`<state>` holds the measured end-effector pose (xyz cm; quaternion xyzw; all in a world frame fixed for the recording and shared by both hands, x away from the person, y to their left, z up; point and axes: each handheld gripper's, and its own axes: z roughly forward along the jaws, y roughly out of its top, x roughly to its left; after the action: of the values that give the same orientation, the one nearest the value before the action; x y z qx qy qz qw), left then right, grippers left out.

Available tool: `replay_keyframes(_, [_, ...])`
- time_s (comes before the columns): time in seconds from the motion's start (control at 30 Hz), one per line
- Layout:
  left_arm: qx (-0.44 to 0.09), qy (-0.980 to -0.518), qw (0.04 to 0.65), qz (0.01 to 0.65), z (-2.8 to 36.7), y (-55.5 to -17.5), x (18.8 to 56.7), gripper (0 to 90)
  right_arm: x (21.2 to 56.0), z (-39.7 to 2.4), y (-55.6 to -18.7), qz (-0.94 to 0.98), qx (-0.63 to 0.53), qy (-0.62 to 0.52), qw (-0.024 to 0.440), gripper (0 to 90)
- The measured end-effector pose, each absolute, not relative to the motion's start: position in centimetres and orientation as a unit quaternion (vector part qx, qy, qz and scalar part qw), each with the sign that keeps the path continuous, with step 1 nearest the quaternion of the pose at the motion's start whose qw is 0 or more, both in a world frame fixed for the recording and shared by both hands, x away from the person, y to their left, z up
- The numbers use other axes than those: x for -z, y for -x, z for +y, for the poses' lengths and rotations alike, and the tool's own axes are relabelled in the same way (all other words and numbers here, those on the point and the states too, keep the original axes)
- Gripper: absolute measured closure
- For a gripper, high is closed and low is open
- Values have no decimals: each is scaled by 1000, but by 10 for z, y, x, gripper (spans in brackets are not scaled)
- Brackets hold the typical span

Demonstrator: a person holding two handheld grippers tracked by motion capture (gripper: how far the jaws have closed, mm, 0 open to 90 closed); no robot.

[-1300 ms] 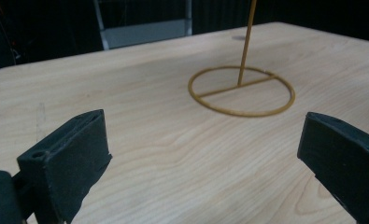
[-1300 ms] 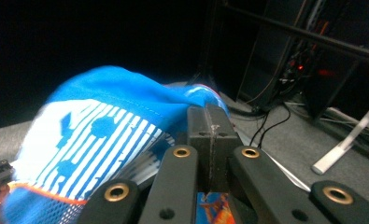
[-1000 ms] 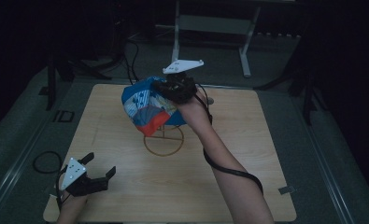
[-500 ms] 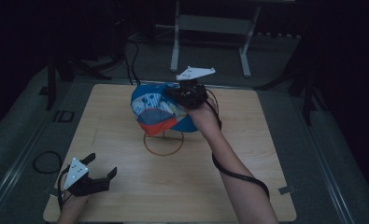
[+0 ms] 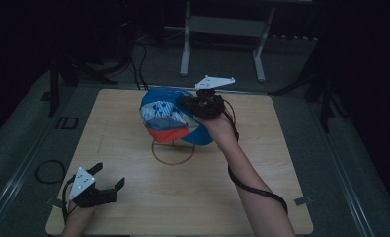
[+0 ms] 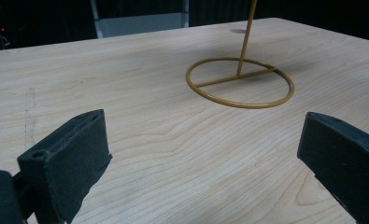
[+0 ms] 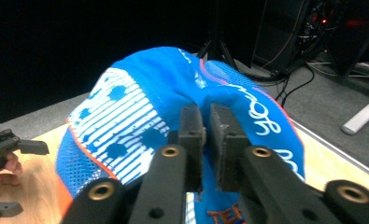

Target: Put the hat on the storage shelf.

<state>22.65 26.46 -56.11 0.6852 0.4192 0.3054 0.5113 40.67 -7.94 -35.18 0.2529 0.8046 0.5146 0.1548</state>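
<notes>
Surroundings beyond the wooden table (image 5: 133, 197): grey floor, a metal frame (image 5: 221, 29) past the far edge, loose cables at the left. On the tabletop stands a thin brass-coloured wire stand (image 6: 240, 81) (round ring base, crossbar, upright rod). The blue cap (image 5: 173, 116), with a white striped panel, orange trim and mesh sides, is held above that stand near the table's middle. The right gripper (image 5: 192, 102) is clamped on a fold of the cap's fabric, jaws nearly together. The left gripper (image 5: 108, 180) rests at the near left corner, jaws spread wide with nothing between them. Bare pale wood grain lies between it and the ring base.
</notes>
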Motion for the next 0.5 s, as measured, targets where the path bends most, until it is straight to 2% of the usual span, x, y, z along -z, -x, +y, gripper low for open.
replay_keyframes(0.13, [-305, -684, 513, 419, 266, -226, 561, 25, 352, -78, -404, 806, -513, -249, 159, 782])
replay_keyframes(0.33, [-307, -683, 514, 419, 267, -226, 561, 25, 353, -80, -401, 803, -518, -249, 160, 656])
replay_keyframes(0.4, [-309, -684, 511, 419, 266, -226, 561, 25, 353, -80, -401, 802, -519, -249, 159, 646])
replay_keyframes(0.43, [-308, -683, 513, 419, 266, -226, 561, 25, 353, -80, -400, 801, -520, -251, 159, 608])
replay_keyframes(0.5, [-309, -683, 513, 419, 266, -226, 561, 26, 353, -81, -399, 801, -518, -252, 163, 600])
